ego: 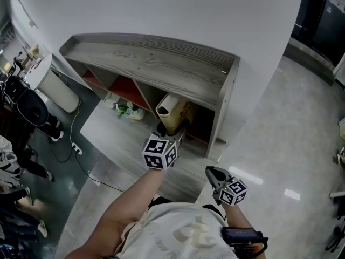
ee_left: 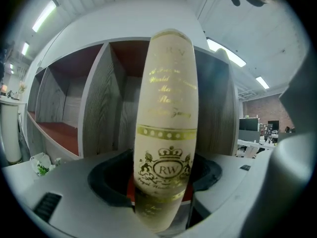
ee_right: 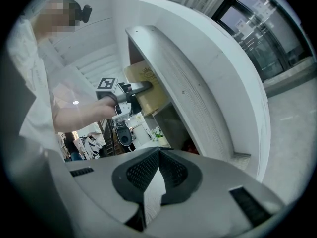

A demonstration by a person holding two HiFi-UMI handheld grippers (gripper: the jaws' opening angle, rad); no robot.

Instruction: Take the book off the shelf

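Observation:
A cream book [ego: 172,115] with gold print leans tilted in the right compartment of the grey wooden shelf [ego: 151,63]. In the left gripper view its spine [ee_left: 166,133] fills the middle, standing between the jaws of my left gripper [ee_left: 163,192]. The black pads sit wide apart, and slivers of the red shelf floor show beside the spine. The right gripper view shows the left gripper [ee_right: 136,89] reaching onto the book [ee_right: 146,100] at the shelf [ee_right: 198,98] front. My right gripper [ego: 213,172] hangs back near my body, its pads [ee_right: 143,172] together and empty.
The shelf stands against a curved white wall. Its left compartments have red floors [ee_left: 57,133]. A small green plant [ego: 129,111] lies at the shelf's foot, a white cylinder bin [ego: 56,90] stands to the left, and a cable [ego: 91,171] runs over the floor.

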